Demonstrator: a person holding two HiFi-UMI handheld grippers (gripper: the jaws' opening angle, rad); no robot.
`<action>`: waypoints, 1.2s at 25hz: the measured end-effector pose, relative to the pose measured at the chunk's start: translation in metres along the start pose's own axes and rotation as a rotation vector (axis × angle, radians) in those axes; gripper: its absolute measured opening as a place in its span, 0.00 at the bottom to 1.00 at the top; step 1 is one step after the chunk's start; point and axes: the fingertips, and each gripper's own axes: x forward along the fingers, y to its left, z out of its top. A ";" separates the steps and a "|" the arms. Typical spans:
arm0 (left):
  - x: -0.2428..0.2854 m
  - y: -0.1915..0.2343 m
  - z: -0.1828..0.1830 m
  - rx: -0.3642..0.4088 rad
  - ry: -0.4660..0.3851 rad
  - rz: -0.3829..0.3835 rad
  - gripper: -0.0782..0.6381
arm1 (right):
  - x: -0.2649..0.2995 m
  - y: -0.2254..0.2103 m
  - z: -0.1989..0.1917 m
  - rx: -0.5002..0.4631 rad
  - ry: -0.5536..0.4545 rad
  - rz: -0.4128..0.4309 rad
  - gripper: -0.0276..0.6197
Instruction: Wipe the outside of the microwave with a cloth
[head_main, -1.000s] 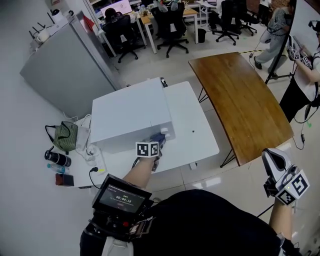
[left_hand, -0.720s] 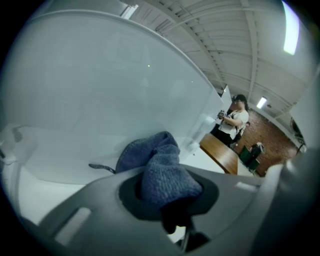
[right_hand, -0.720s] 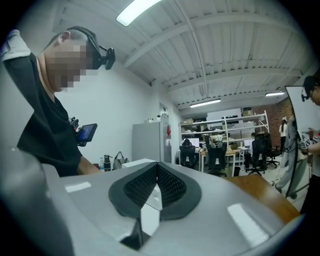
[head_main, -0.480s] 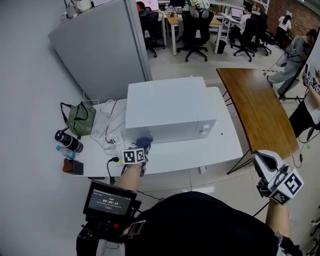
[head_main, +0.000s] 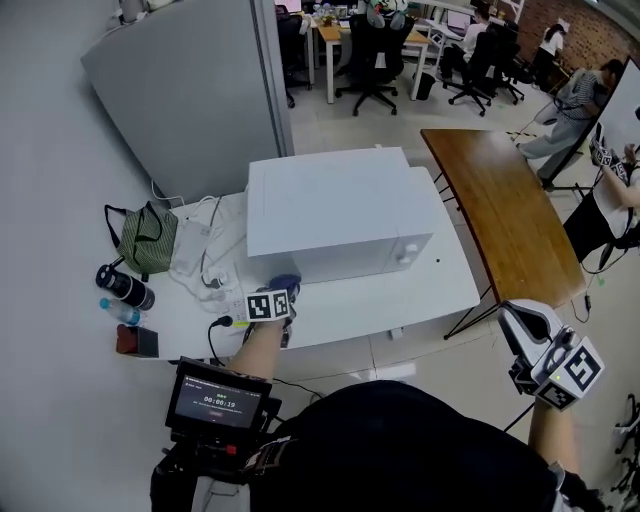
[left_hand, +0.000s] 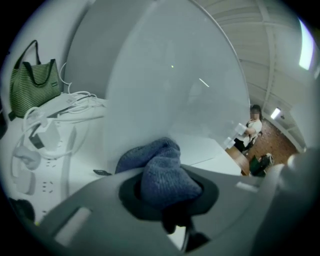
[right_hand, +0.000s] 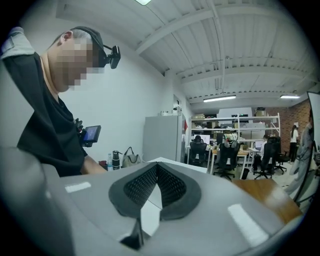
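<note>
Sliding leftward over the past second, the left gripper (head_main: 284, 292) has carried the cloth (head_main: 287, 284) along the front of the microwave (head_main: 330, 205), from the right end by the controls to the lower left corner. It has barely shifted in the last half second.

Nearest the person, well to the right of the microwave and away from it, the right gripper (head_main: 520, 322) hangs in the air. Its jaws are pressed together at the tips with nothing between them, and it takes no part in the wiping.

Next comes the left gripper, at the microwave's near left corner. Its jaws are clamped on a bunched blue knitted cloth (left_hand: 162, 172), which bulges out ahead of them. The cloth looks to be touching the white casing (left_hand: 170, 90), low down near the white table (head_main: 430, 298) that the microwave stands on.

Left of the microwave lie white cables (head_main: 205, 255), and beyond them a green bag (head_main: 145, 240). To the right of the microwave, further off, stands a wooden table (head_main: 500, 210).

Judging by this sweep, the front face has had one pass. The cloth now sits at the corner, so the left side panel seems the natural next surface, with the top probably still to wipe. The cables lie close beside that side and could snag.
</note>
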 end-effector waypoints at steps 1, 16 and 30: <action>0.009 -0.016 0.001 0.006 0.007 -0.011 0.19 | -0.009 -0.010 -0.001 0.003 -0.007 -0.008 0.05; 0.145 -0.241 -0.003 0.144 0.095 -0.091 0.19 | -0.198 -0.184 -0.052 0.006 0.059 -0.192 0.05; -0.026 0.025 -0.021 -0.045 -0.019 0.111 0.19 | -0.002 -0.025 -0.007 -0.010 0.000 0.068 0.05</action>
